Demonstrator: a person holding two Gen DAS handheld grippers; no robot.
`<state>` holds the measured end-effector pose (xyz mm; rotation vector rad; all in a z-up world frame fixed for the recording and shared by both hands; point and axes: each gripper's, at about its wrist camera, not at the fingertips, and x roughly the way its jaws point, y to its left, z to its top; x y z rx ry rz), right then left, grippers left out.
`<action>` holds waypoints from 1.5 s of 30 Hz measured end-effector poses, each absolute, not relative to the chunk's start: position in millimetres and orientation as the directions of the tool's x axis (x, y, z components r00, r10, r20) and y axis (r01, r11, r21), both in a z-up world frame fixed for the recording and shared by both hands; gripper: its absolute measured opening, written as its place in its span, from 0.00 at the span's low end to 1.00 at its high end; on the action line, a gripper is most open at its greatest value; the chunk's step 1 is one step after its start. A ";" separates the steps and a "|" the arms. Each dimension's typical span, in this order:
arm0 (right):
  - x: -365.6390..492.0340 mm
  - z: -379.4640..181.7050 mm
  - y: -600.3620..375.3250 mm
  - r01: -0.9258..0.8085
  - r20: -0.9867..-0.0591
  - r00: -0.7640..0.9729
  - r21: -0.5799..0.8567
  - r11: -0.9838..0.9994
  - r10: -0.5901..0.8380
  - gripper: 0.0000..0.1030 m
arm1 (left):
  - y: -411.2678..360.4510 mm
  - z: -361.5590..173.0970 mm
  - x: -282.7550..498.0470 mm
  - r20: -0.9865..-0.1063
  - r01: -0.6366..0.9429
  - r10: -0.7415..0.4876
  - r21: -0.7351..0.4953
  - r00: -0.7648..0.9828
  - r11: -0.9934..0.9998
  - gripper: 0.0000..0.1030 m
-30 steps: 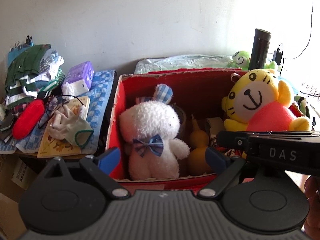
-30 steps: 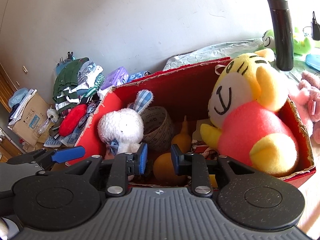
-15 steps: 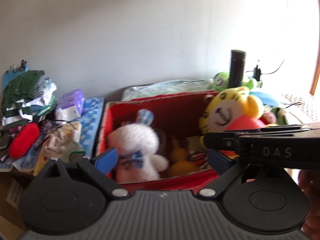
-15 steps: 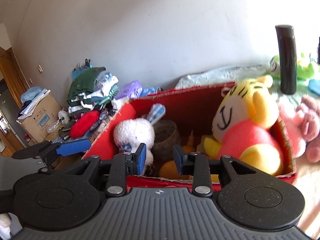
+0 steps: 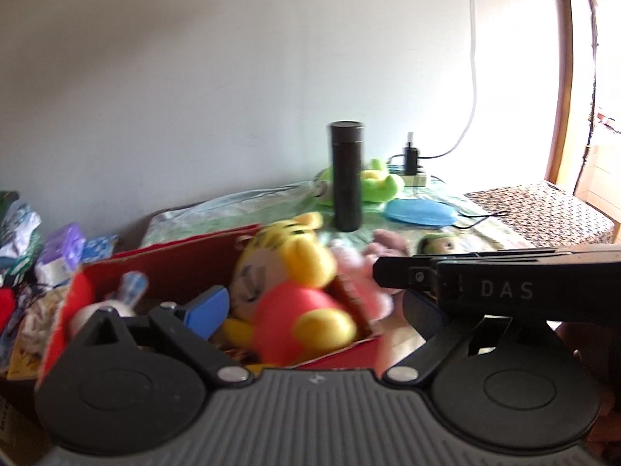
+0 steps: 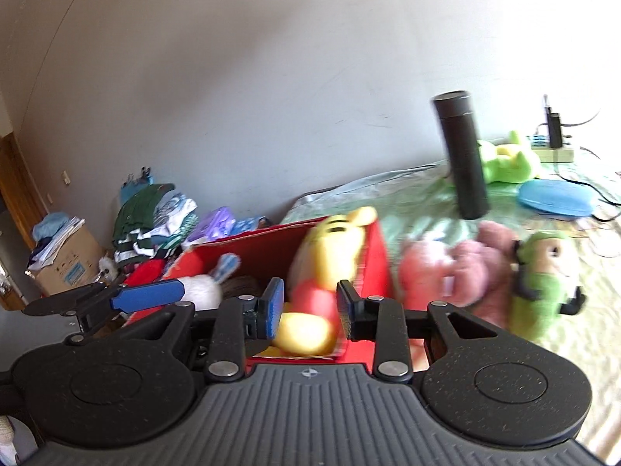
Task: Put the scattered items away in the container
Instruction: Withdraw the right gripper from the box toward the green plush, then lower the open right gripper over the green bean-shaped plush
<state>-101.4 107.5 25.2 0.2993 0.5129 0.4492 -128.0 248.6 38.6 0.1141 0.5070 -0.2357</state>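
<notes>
Pale wall and green bedspread [image 6: 419, 202] are smeared by blur. Right gripper [image 6: 309, 310] and left gripper [image 5: 314, 310] both stand apart, empty. Inside the red box [image 6: 378, 256] a yellow tiger plush [image 6: 330, 256] half hides; pink plush [image 6: 458, 268] lies just beside it.

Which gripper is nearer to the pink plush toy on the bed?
Right, probably. The right gripper is in front of the pink plush toy, which is slightly to its right. The left gripper is farther left, before the red box.
</notes>
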 end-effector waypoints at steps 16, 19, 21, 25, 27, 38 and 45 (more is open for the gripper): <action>-83.5 -11.7 -39.2 -0.122 -0.526 0.744 0.499 0.858 0.412 0.32 | 115.0 -4.3 -75.3 -0.591 0.331 -0.298 -0.055 0.750 0.942 0.84; -77.9 -21.9 -63.6 -0.059 -0.552 0.726 0.544 0.837 0.410 0.32 | 99.8 -17.0 -59.6 -0.615 0.330 -0.316 -0.095 0.722 0.939 0.79; -73.9 -28.4 -79.2 -0.015 -0.565 0.717 0.573 0.820 0.408 0.32 | 93.3 -24.9 -50.0 -0.627 0.327 -0.330 -0.125 0.705 0.937 0.79; -65.3 -36.6 -104.6 0.051 -0.578 0.711 0.609 0.791 0.399 0.32 | 87.0 -34.8 -29.5 -0.644 0.311 -0.339 -0.162 0.686 0.937 0.77; -59.9 -41.4 -115.1 0.079 -0.580 0.706 0.636 0.768 0.408 0.32 | 87.7 -38.8 -19.7 -0.653 0.292 -0.335 -0.179 0.679 0.939 0.77; -12.3 -75.0 -121.3 0.121 -0.584 0.617 0.733 0.669 0.528 0.31 | 92.0 -50.8 13.0 -0.679 0.249 -0.340 -0.231 0.651 0.940 0.67; 11.3 -86.5 -112.2 0.116 -0.584 0.594 0.743 0.659 0.554 0.31 | 91.2 -63.3 26.3 -0.706 0.256 -0.361 -0.256 0.609 0.932 0.41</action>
